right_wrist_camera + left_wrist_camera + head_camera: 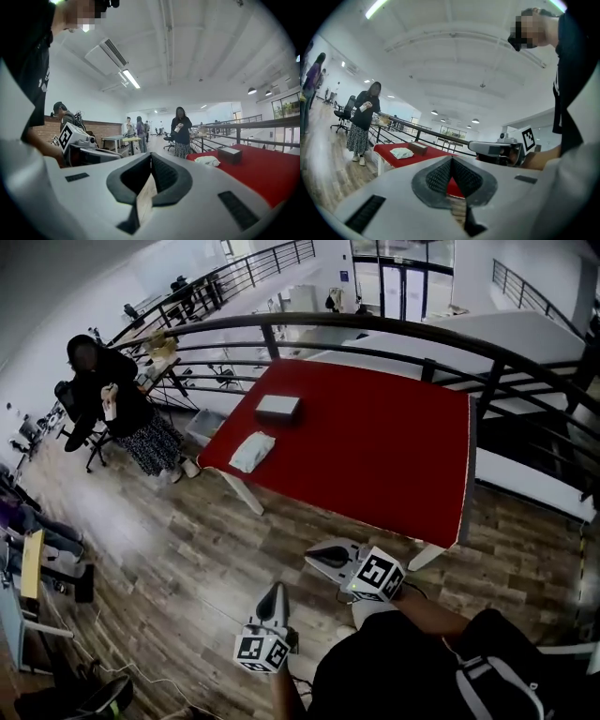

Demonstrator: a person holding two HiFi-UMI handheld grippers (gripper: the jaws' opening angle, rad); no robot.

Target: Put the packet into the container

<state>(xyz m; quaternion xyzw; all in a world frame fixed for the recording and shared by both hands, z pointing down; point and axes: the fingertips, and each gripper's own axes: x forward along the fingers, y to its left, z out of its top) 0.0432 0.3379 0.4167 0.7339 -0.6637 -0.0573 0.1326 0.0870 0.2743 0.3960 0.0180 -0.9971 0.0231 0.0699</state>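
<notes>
Packet point(251, 452): one, white, lying flat on the table point(375, 446), touched by neither claw.

Left gripper point(276, 593): jaws clenched together, nothing between them. Right gripper point(325, 557): jaws likewise pressed together, empty. Two grippers in all, held side by side and near each other above the wood floor point(169, 549), short of the table's near edge and well apart from the packet.

Table: one, red top, white legs. Packet sits at its left end, near the corner.

Container point(278, 407): one, a low grey box, on the same end of the table, just beyond the packet and apart from it.

Railing point(375, 329): one, dark, curving behind the table's far side.

Person point(112, 399): one, standing past the table's left end, dark top, patterned skirt, something small and white in the hands. Right gripper view shows further people deep in the room, too small to count.
</notes>
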